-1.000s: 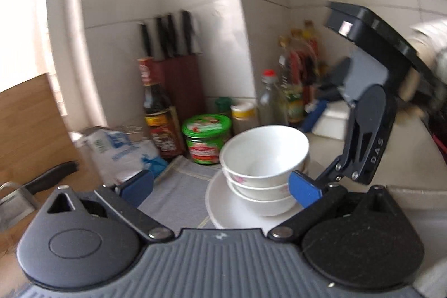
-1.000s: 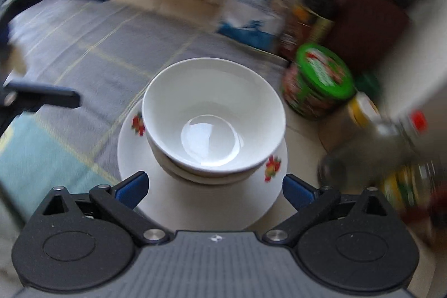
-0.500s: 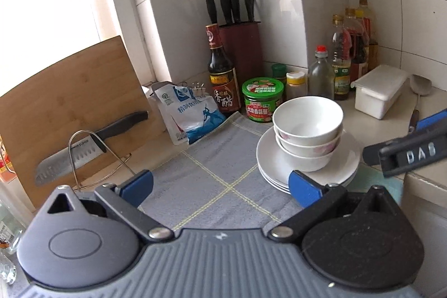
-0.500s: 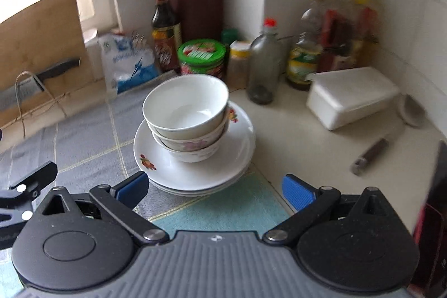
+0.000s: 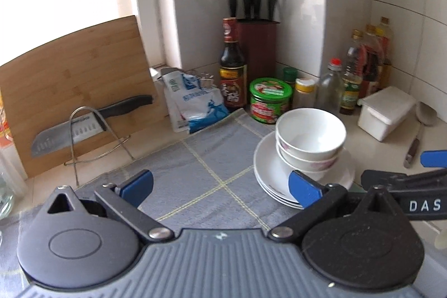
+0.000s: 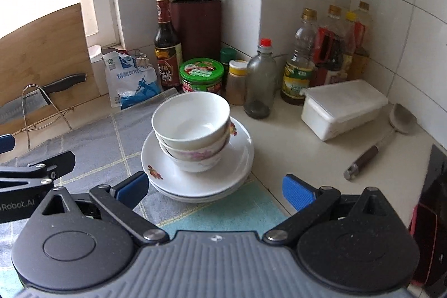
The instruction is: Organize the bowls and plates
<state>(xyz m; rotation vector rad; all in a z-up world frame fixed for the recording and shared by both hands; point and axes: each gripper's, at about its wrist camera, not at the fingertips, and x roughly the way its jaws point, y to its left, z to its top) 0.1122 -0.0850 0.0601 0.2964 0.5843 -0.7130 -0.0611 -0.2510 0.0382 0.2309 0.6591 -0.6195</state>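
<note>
On the grey checked cloth near the tiled corner we find the task's things gathered in one pile: nested white bowls sitting mouth-up on a stack of white plates. We count at least two bowls, the lower one flowered on its side; the exact number of plates we cannot tell, though several rims show. Being round, the pile has no long axis across the counter; its axis runs straight up, and the bowls sit slightly tilted and off-centre toward the plates' left side in the right wrist view. The plates' near edge overlaps a teal patch of cloth.

We hold our left gripper spread wide over the cloth, nothing between its blue pads, the pile just ahead of its right finger. Our right gripper is likewise released and empty, its fingers either side of the plates' near rim but short of touching.

Behind the pile stand a green-lidded jar, a dark sauce bottle, a knife block and a clear glass bottle. To the right lie a white lidded box and a ladle. Left, a cleaver rests in a wire stand against a wooden cutting board
</note>
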